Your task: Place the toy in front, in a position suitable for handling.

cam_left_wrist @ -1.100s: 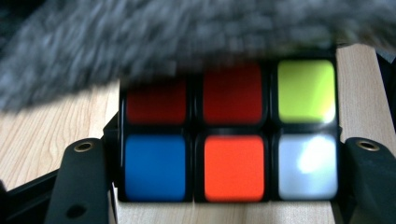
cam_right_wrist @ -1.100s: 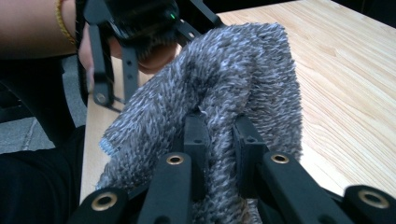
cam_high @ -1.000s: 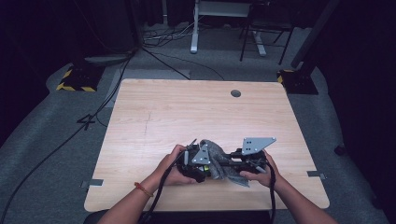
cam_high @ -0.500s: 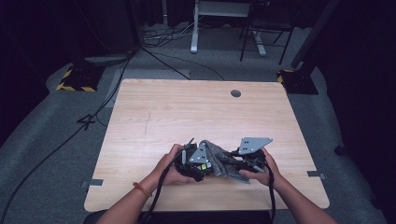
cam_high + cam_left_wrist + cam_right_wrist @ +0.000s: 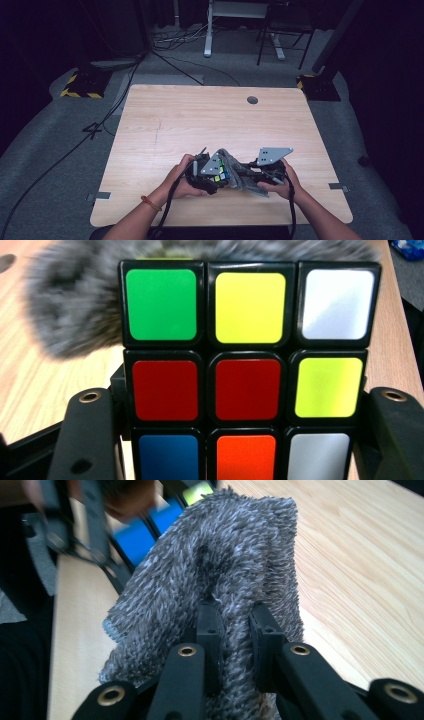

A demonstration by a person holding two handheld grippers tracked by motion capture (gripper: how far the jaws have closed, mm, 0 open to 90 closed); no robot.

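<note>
Left gripper (image 5: 240, 440) is clamped on the puzzle cube (image 5: 245, 365), jaws bearing on its two sides; right gripper (image 5: 235, 630) is pinched on a fold of the grey cloth (image 5: 225, 565). Both are held just above the table (image 5: 200, 120), near its front edge, cloth against the cube. Judgement: both grasps are secured and wiping is in hand; the cube's remaining faces are yet to be covered, and neither item has been set down

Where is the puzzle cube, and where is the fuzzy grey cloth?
puzzle cube (image 5: 247, 389), left gripper view, on its red centre sticker.
fuzzy grey cloth (image 5: 235, 555), right gripper view, on the upper part of its pile.
</note>
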